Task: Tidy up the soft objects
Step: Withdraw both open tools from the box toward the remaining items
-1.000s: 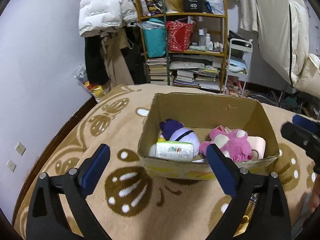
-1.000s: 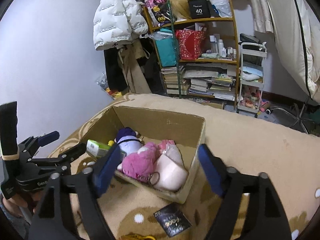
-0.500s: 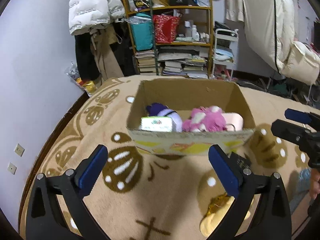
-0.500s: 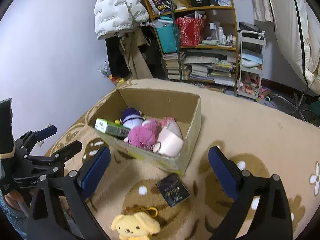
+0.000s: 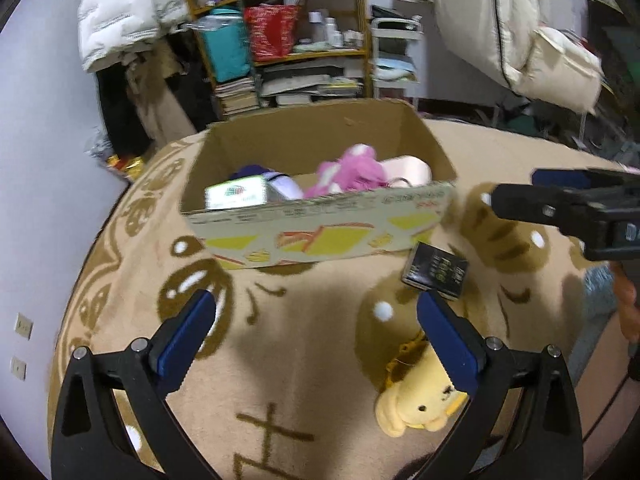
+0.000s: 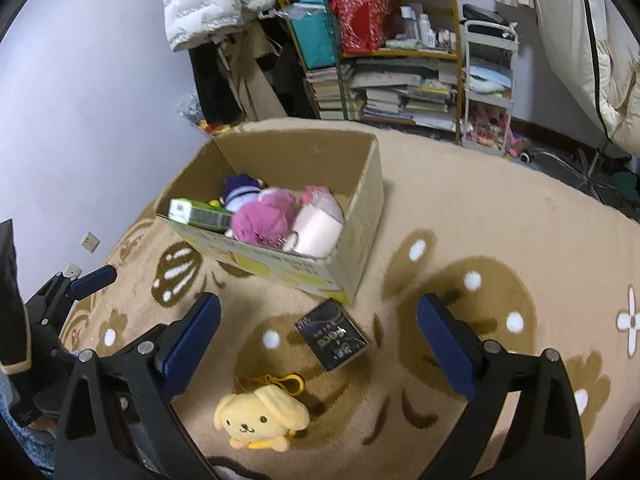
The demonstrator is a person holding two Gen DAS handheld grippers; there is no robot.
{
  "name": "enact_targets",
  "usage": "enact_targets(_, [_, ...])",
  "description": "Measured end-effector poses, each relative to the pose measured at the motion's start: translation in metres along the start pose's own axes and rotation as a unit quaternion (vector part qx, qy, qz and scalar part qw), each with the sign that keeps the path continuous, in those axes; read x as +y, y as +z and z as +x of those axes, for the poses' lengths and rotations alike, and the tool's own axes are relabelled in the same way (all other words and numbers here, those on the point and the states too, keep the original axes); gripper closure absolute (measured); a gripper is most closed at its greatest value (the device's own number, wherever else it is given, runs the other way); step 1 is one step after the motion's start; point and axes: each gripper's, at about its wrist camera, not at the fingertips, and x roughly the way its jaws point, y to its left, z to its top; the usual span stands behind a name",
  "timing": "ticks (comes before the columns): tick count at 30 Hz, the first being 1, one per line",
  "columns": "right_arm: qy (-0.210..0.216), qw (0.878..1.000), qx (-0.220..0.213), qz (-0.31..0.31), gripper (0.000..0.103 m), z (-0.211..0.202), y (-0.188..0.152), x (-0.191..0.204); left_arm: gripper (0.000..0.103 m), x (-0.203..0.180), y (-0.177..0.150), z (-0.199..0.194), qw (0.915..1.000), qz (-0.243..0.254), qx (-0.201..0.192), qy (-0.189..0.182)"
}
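Note:
A cardboard box [image 5: 320, 236] [image 6: 360, 216] stands on the tan blanket. It holds a pink plush [image 5: 348, 172] [image 6: 262, 220], a purple plush [image 6: 240, 190], a pale pink soft item [image 6: 318, 226] and a green-white pack [image 5: 236, 196] [image 6: 198, 214]. A yellow dog plush [image 5: 420, 404] [image 6: 260, 416] lies on the blanket in front of the box, beside a black packet [image 5: 434, 272] [image 6: 332, 334]. My left gripper [image 5: 316, 336] is open and empty, the plush under its right finger. My right gripper [image 6: 320, 340] is open and empty above the packet and plush.
A cluttered shelf [image 6: 380, 40] with books and bags, hanging coats [image 6: 216, 0] and a white cart [image 6: 488, 80] stand beyond the bed. The wall [image 6: 80, 100] is at left. Each gripper shows in the other's view, the right one [image 5: 568, 208] and the left one [image 6: 64, 292].
Both grippers have pulled back from the box and tilted down. The yellow plush and black packet have come into full view in front of the box.

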Motion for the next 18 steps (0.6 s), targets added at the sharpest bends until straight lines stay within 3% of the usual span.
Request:
enact_targets(6, [-0.005,1.000,0.019,0.000,0.000,0.009,-0.003,-0.004,0.003,-0.012,-0.005,0.014,0.9980,0.009,0.028,-0.056])
enact_targets(18, [-0.007,0.997,0.071,0.037,0.001,0.039,-0.011,-0.020,0.003,-0.037,-0.022,0.051,0.9881,0.016,0.105,-0.111])
